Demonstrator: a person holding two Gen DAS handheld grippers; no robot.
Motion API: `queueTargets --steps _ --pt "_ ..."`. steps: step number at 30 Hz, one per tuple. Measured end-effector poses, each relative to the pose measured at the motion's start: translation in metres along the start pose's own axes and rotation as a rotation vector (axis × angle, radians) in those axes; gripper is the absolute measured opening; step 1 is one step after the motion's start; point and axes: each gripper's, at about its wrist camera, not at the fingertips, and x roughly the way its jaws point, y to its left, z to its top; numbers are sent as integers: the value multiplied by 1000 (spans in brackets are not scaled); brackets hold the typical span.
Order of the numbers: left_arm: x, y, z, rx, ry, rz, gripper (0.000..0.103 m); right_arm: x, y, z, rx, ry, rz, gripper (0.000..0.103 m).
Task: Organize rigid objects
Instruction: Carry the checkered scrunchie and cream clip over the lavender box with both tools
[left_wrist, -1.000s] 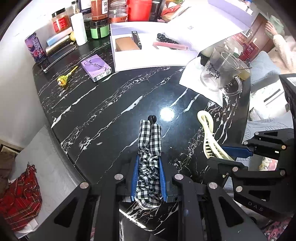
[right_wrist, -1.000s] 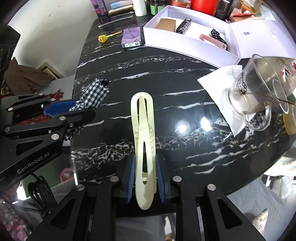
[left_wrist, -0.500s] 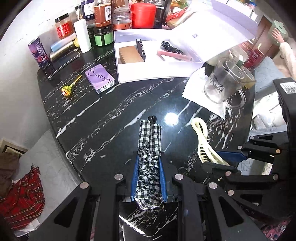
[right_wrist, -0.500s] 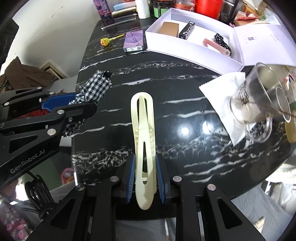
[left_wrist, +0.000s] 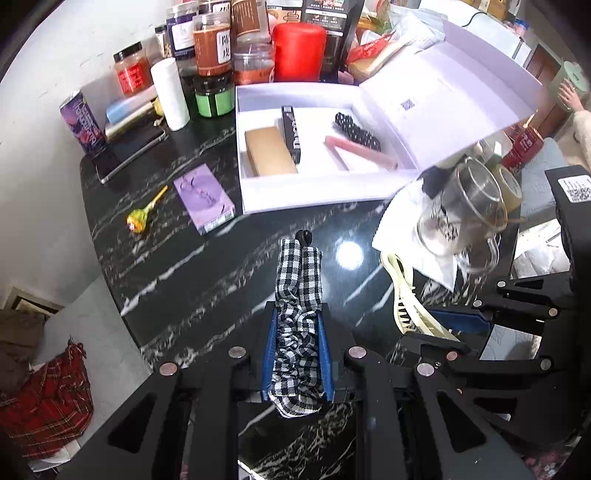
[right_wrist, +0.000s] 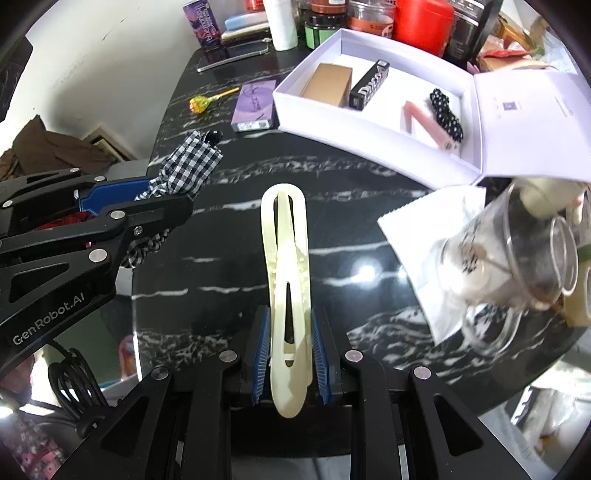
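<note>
Checked fabric of a hair clip (left_wrist: 298, 314) sat clamped in the left tool (left_wrist: 297, 354), the open white box (left_wrist: 314, 192) ahead across the black surface (left_wrist: 221, 266). The right tool (right_wrist: 289, 354) gripped a cream hair clip (right_wrist: 286, 280), box ahead-right.

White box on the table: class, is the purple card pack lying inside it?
No. The purple card pack lies on the black table beside the white box, outside its wall.
</note>
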Motion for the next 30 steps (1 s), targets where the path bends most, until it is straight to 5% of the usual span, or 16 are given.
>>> queueTargets --steps 30 --pt "-10 -9 129 97 -131 8 20 -57 -66 105 -20 -134 -60 22"
